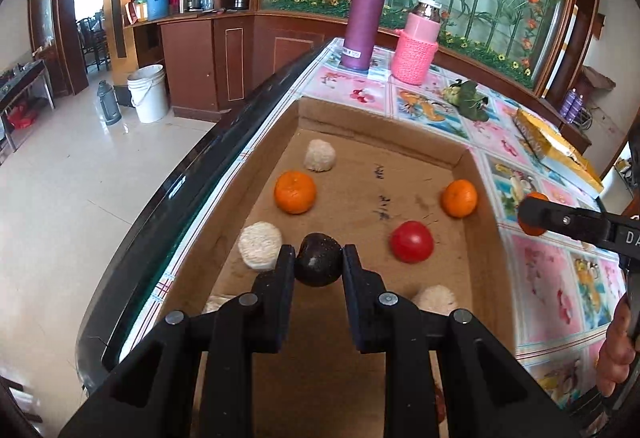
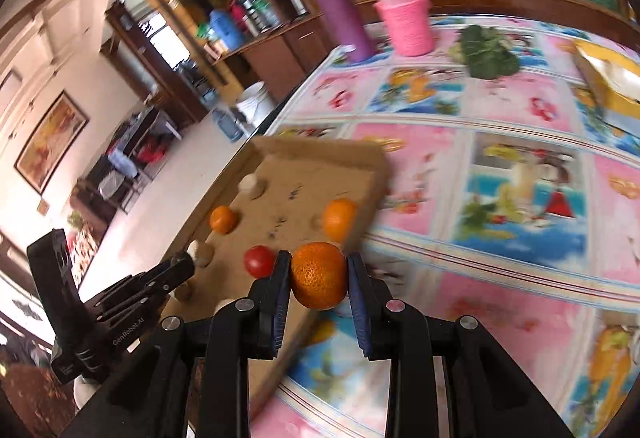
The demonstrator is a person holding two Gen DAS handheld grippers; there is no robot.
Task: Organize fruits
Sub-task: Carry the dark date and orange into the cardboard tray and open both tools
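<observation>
Black fingers of the left gripper (image 1: 319, 264) fill the bottom of the left view, and its jaws pinch a dark round fruit (image 1: 319, 264) low over the floor of the box (image 1: 384, 126). I cannot tell if the fruit touches the cardboard. The right gripper (image 2: 319, 275) has its jaws closed tight on an orange (image 2: 319, 275), up in the air over the box's right edge and the tablecloth (image 2: 520, 98). So the job looks about half done to me: some fruit is in the box, and two pieces are held in the jaws. Seen from the left view, the box is a flat brown tray with low walls. A red tomato (image 1: 412, 241) sits at 3 o'clock from the dark fruit. One tangerine (image 1: 295, 192) lies at 11 o'clock, and another tangerine (image 1: 459, 198) rests at 2 o'clock by the right wall. A white fuzzy ball (image 1: 320, 155) lies at 12 o'clock, far back. A second white ball (image 1: 260, 246) sits just beside the left finger at 9 o'clock. A third white ball (image 1: 435, 299) peeks out at 5 o'clock. Out on the cloth, well apart from the box, stand a purple bottle (image 1: 362, 20) and a pink cup (image 1: 416, 46). A green bundle (image 1: 468, 98) and a yellow box (image 1: 556, 150) lie there too. What is left, I think, is to set both held fruits down by their own kind.
</observation>
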